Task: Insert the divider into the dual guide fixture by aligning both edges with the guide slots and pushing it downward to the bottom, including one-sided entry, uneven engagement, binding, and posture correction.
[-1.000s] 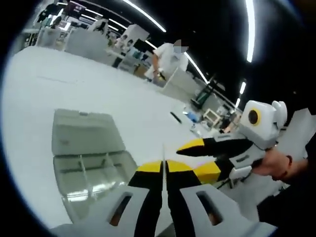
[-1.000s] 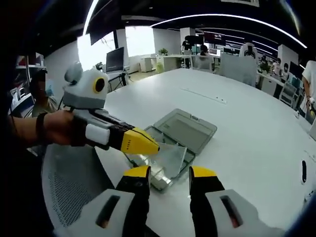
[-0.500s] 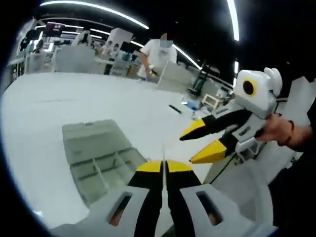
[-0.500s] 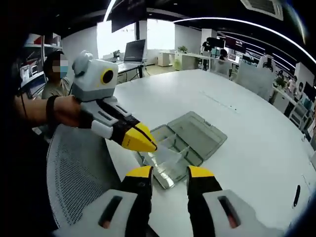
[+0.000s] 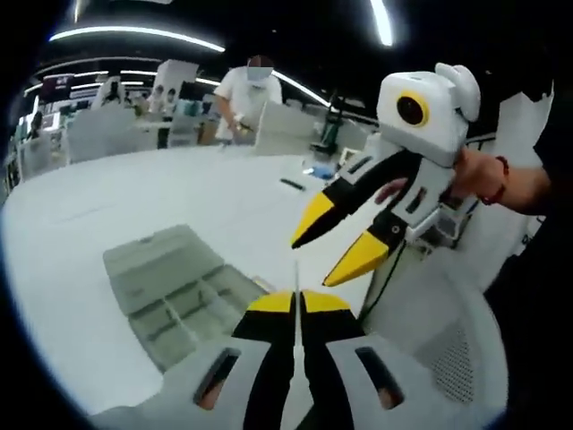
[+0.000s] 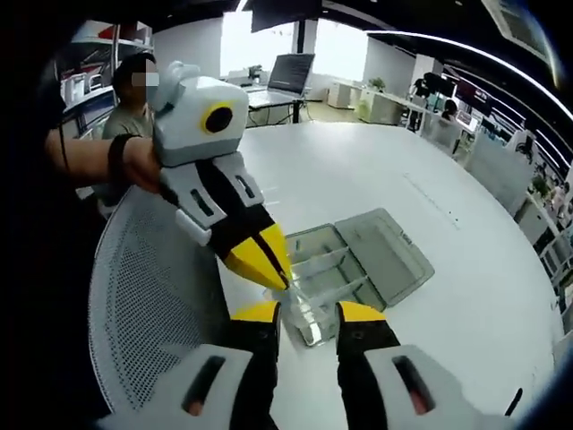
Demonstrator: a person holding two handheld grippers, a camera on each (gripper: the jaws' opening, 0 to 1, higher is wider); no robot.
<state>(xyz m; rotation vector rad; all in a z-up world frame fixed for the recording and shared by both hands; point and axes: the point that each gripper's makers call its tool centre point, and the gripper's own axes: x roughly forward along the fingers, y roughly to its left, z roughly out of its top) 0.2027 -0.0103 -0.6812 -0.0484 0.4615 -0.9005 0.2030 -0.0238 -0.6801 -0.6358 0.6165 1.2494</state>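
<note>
Clearly unstarted: left gripper [image 5: 297, 302] pinches the clear divider [image 5: 296, 279] edge-on (lower centre); right gripper [image 6: 307, 313] spread; fixture [image 6: 358, 267] awaits.

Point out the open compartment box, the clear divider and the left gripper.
compartment box [image 6: 394, 255]: right gripper view, on its open lid.
divider [image 5: 296, 273]: left gripper view, its thin upper edge.
left gripper [image 6: 271, 273]: right gripper view, between its yellow fingers' tips.

Left claw [image 5: 298, 303] pinches thin divider [image 5: 296, 278] edge-on above the open fixture [image 5: 179, 291].
</note>
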